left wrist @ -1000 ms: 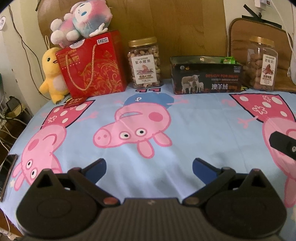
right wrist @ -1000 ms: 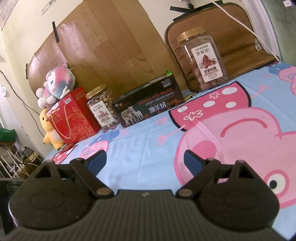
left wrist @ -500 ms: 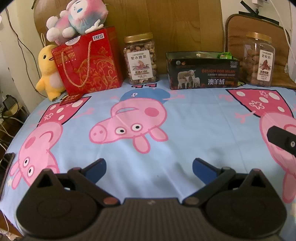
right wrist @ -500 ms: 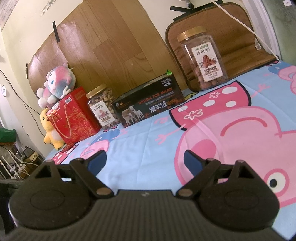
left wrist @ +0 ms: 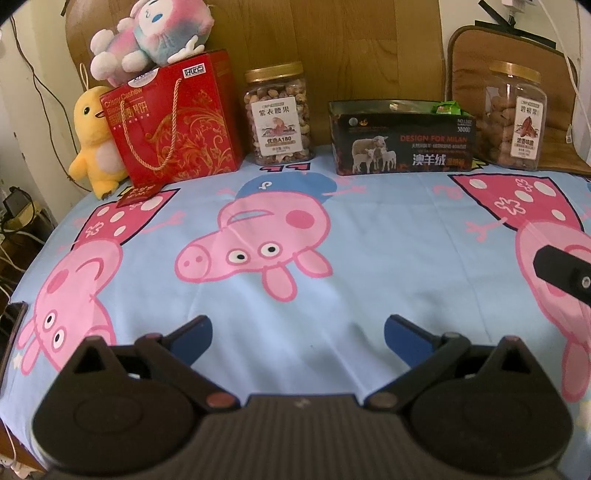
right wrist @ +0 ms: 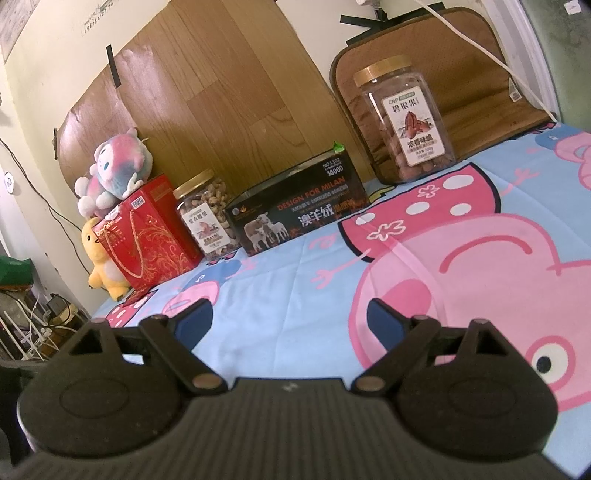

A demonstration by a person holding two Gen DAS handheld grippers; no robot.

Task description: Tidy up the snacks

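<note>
Along the back of the cartoon-pig cloth stand a red gift bag (left wrist: 173, 122), a gold-lidded jar of cashews (left wrist: 279, 116), an open black box (left wrist: 402, 138) with a green packet (left wrist: 447, 108) inside, and a jar of pecans (left wrist: 513, 118). The right wrist view shows the same row: red bag (right wrist: 147, 236), cashew jar (right wrist: 205, 218), black box (right wrist: 299, 210), pecan jar (right wrist: 404, 122). My left gripper (left wrist: 298, 334) is open and empty, well short of the row. My right gripper (right wrist: 290, 317) is open and empty too; part of it (left wrist: 565, 278) shows at the left view's right edge.
A pink plush (left wrist: 151, 33) sits on the red bag and a yellow duck plush (left wrist: 94, 144) stands beside it. A small red card (left wrist: 138, 194) lies on the cloth. A brown cushion (right wrist: 461, 66) leans behind the pecan jar. Cables hang off the table's left edge (right wrist: 40, 325).
The left gripper has drawn back and lifted a little, so the row of snacks looks slightly farther off. The right gripper has stayed still. Both remain open.
</note>
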